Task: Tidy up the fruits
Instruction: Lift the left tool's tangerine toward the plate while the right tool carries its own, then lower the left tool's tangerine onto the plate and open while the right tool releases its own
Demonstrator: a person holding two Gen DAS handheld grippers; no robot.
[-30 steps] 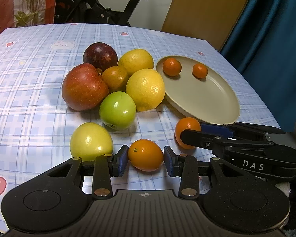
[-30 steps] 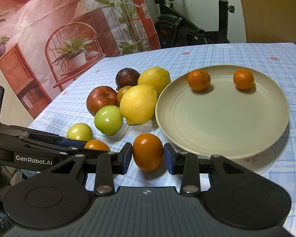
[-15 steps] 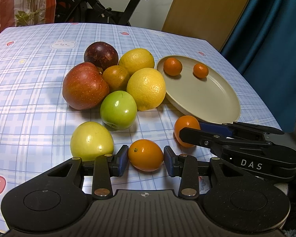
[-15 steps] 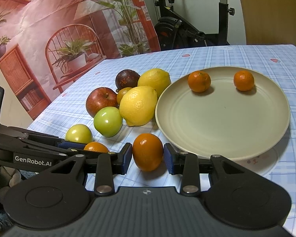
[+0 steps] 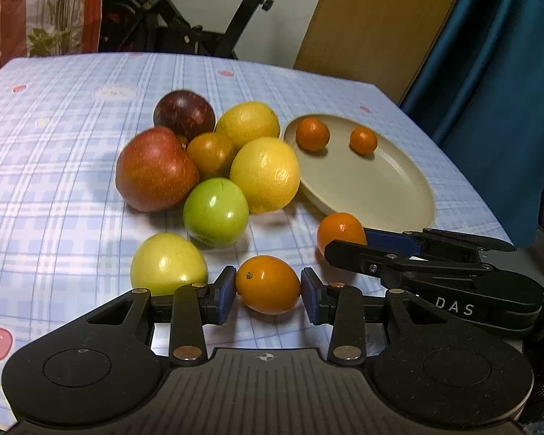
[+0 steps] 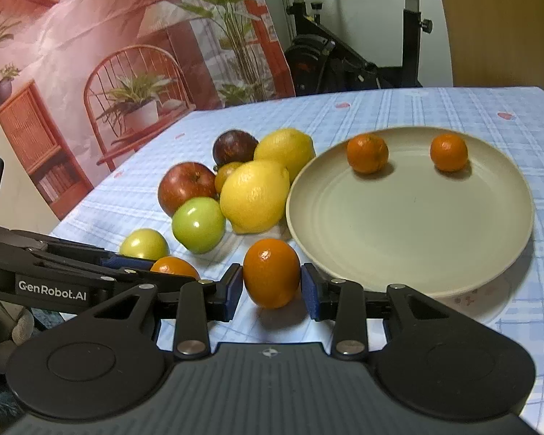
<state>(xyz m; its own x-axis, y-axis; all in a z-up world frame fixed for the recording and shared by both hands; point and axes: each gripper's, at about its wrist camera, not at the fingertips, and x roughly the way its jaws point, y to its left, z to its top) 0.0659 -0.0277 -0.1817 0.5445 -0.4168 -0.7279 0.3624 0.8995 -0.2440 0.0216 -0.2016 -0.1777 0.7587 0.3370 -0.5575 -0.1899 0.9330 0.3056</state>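
While both tools sit low over the checked tablecloth (image 5: 54, 166), the left gripper (image 5: 267, 294) has its blue pads pressed on an orange kumquat (image 5: 268, 284) beside the yellow-green apple (image 5: 167, 264). Further right, the right gripper (image 6: 272, 287) is clamped on a mandarin (image 6: 271, 277) just beside the plate (image 6: 417, 224).

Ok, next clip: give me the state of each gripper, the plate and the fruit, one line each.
Left gripper: shut on an orange.
Right gripper: shut on another orange.
Plate: on the table, holding two small oranges near its far rim, mostly bare.
Lemons: two, on the cloth beside the plate.
Green apples: two, on the cloth, untouched.
Red apple: in the pile, untouched.
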